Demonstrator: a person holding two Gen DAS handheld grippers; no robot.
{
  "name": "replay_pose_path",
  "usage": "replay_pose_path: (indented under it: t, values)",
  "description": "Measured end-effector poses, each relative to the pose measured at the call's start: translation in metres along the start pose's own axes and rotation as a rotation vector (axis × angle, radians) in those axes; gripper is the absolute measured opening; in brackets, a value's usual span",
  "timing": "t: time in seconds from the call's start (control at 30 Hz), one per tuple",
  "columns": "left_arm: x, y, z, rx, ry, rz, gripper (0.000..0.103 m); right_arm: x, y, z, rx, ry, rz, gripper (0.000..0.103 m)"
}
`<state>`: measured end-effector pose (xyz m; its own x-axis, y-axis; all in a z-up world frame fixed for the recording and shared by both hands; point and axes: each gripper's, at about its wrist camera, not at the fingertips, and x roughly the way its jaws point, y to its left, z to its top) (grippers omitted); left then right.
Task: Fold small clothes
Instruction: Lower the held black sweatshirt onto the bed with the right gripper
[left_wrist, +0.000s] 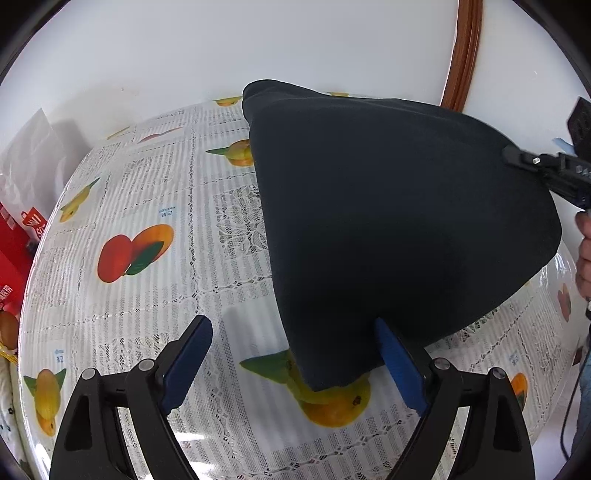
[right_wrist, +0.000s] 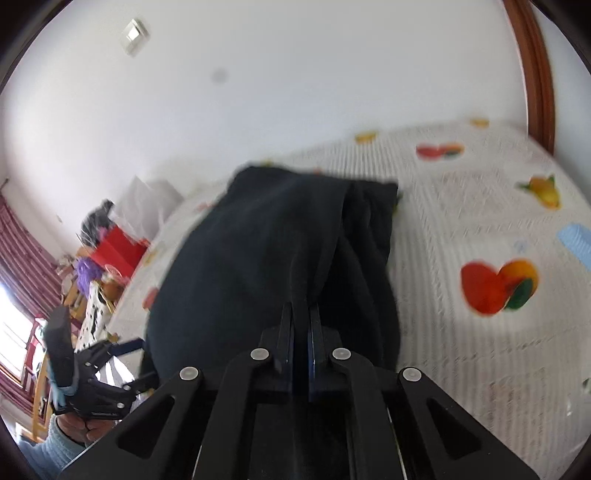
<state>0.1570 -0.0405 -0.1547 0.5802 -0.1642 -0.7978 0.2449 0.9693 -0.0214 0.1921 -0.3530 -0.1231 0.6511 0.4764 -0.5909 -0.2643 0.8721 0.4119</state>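
Right wrist view shows the right gripper (right_wrist: 302, 314) pinched on an edge of the dark cloth (left_wrist: 388, 221), lifted over the table (left_wrist: 147, 206), while the left gripper (left_wrist: 291, 354) gapes empty at its near corner; soft, light, best held at corners.

— What am I holding in my right gripper (right_wrist: 302, 332)?
— Dark garment (left_wrist: 388, 229): soft matt knit cloth, no sheen.

— And under it?
— Tablecloth (left_wrist: 155, 280): glossy plastic film, lace-and-fruit print, smooth.

— My left gripper (left_wrist: 291, 365)?
— Matt black plastic frame, blue pads (left_wrist: 186, 362) of smooth rubbery finish, bright metal pins.

— Behind the garment?
— Door frame (left_wrist: 461, 55): varnished brown wood.
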Motion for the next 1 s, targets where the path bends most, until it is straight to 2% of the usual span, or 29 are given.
replay_pose_path:
  t: [0.03,0.07,0.2,0.27,0.3,0.47,0.53,0.6,0.67,0.77,0.87,0.97,1.0]
  values:
    - [0.001,0.001,0.000,-0.005,0.000,-0.003,0.090,-0.010,-0.004,-0.001,0.016,-0.030,0.025,0.004]
    - [0.001,0.002,-0.001,-0.011,0.002,-0.007,0.090,-0.017,-0.007,-0.002,0.032,-0.054,0.014,0.004]
    - [-0.001,0.005,-0.001,-0.026,0.009,-0.023,0.090,-0.024,-0.018,-0.012,0.044,-0.041,-0.115,0.001]
    - [-0.005,0.004,-0.001,-0.023,-0.004,-0.028,0.088,-0.030,-0.019,-0.018,0.065,-0.035,-0.106,0.001]
    - [-0.009,0.005,-0.001,-0.026,-0.014,-0.028,0.088,-0.032,-0.015,-0.020,0.062,-0.035,-0.110,0.005]
    - [-0.029,0.006,0.012,-0.052,-0.091,-0.041,0.086,-0.039,0.013,-0.033,-0.025,-0.068,-0.109,0.010]
    - [-0.030,0.007,0.019,-0.049,-0.105,-0.027,0.086,-0.029,0.015,-0.039,-0.045,-0.046,-0.162,0.010]
    - [-0.029,0.009,0.025,-0.050,-0.097,-0.002,0.086,-0.012,0.011,-0.052,-0.060,0.013,-0.247,0.010]
    - [-0.027,0.011,0.029,-0.050,-0.092,0.009,0.086,-0.009,0.003,-0.058,-0.059,0.036,-0.263,0.011]
    - [-0.026,0.017,0.035,-0.054,-0.092,0.027,0.086,-0.020,0.001,-0.050,-0.035,0.038,-0.274,0.015]
    - [-0.019,0.025,0.047,-0.074,-0.075,0.042,0.086,-0.027,0.015,-0.030,-0.089,-0.001,-0.328,0.019]
    - [-0.013,0.030,0.061,-0.078,-0.071,0.051,0.086,-0.017,0.021,0.003,-0.108,-0.019,-0.320,0.024]
    - [-0.011,0.031,0.066,-0.075,-0.073,0.055,0.086,-0.010,0.021,0.017,-0.105,-0.022,-0.317,0.029]
